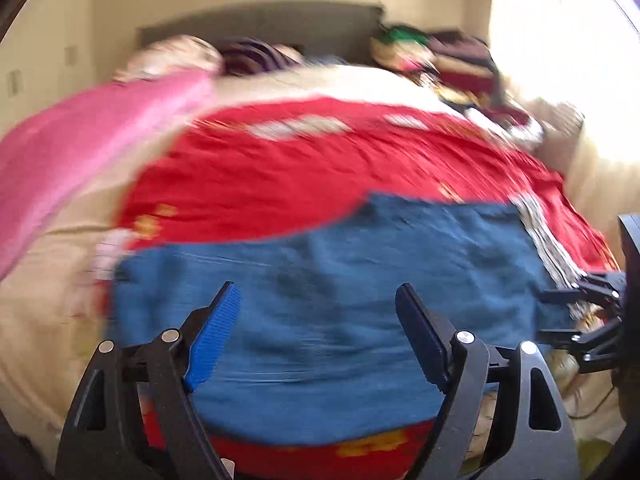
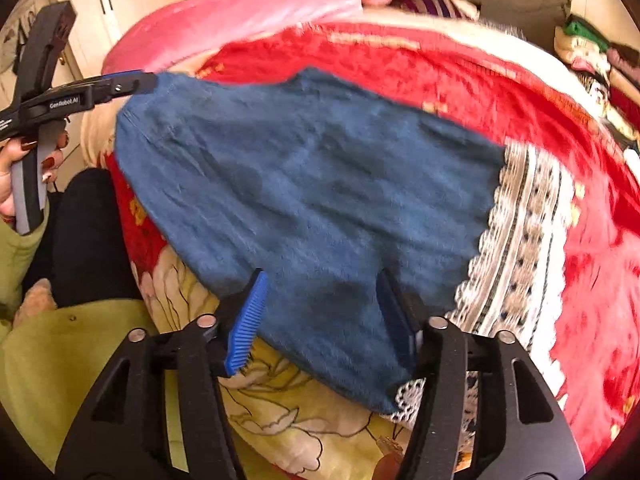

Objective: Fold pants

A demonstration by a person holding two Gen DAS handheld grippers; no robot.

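We see the blue denim-like pants (image 2: 304, 184) spread flat on a plush red blanket with gold motifs (image 2: 460, 80), which covers most of the bed. The cloth looks soft and slightly crumpled, with darker blotches in the weave, and one end carries a band of white scalloped lace with grey dotted stripes (image 2: 516, 248). A smooth pink blanket (image 2: 224, 20) lies along the far side of the bed, and a yellow floral-printed sheet (image 2: 280, 404) shows under the near edge of the pants.

Our left gripper (image 1: 320, 336) hangs above the blue cloth with its ribbed blue pads (image 1: 214, 336) standing wide, nothing between them; its own view is blurred. In the right wrist view we see its black body from the side, lettered "GenRobot.AI", held by a hand with dark red painted nails (image 2: 36, 164), its tip at the far corner of the pants; whether it touches the cloth there we cannot tell.

Our right gripper (image 2: 320, 320) is parted about halfway over the near edge of the pants, pads clear of the fabric.

A stack of folded clothes (image 2: 592, 56) sits at the far right corner of the bed.
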